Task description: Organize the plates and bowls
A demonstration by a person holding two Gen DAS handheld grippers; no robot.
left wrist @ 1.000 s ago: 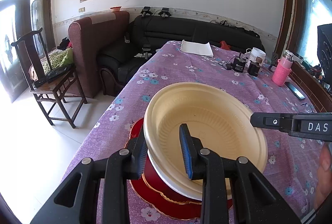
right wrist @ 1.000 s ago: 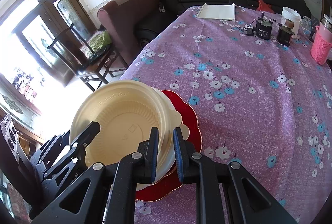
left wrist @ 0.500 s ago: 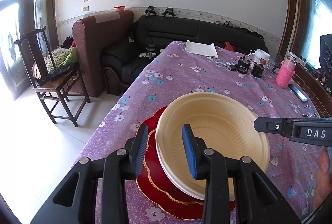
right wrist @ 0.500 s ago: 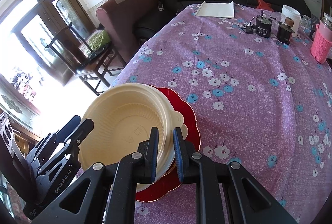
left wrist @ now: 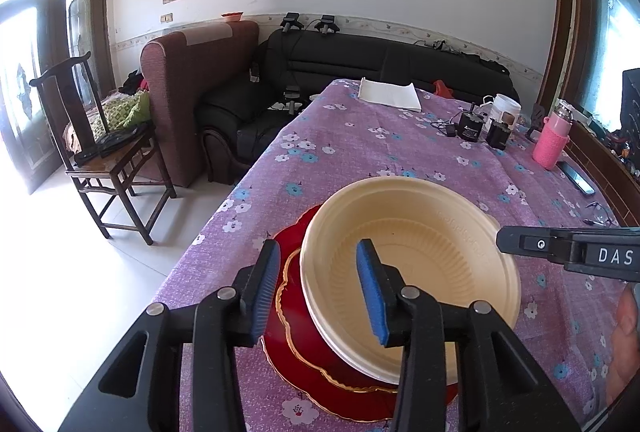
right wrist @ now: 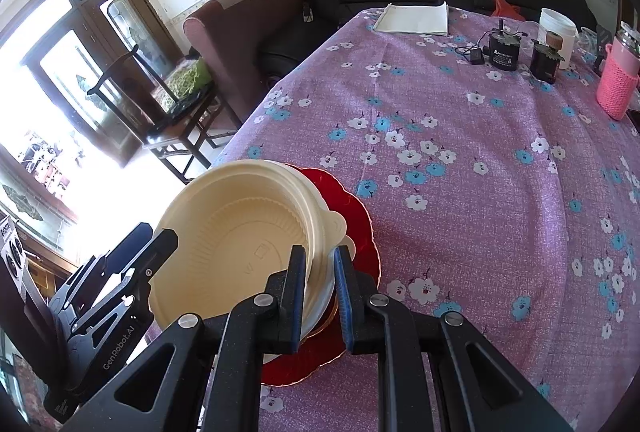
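A cream plastic bowl (left wrist: 412, 264) sits nested in another bowl on a red scalloped plate (left wrist: 304, 348) with a gold rim, at the near left corner of the table. My left gripper (left wrist: 320, 284) is open, its jaws standing on either side of the bowls' near rim without touching it. My right gripper (right wrist: 320, 288) has its jaws straddling the stacked rims of the bowls (right wrist: 240, 232) with a narrow gap; I cannot tell whether the pads press the rim. The red plate (right wrist: 352, 216) lies under the bowls in the right wrist view too.
The table has a purple flowered cloth (right wrist: 460, 152). At its far end lie a white folded cloth (left wrist: 390, 94), two black devices (left wrist: 468, 126), a white tub (left wrist: 506, 108) and a pink bottle (left wrist: 552, 140). A wooden chair (left wrist: 104, 152) and sofas stand to the left.
The cream bowl has come down from a tilted, raised pose to sit nested on the plate. My left gripper has let go of its rim, opened and drawn back a little.
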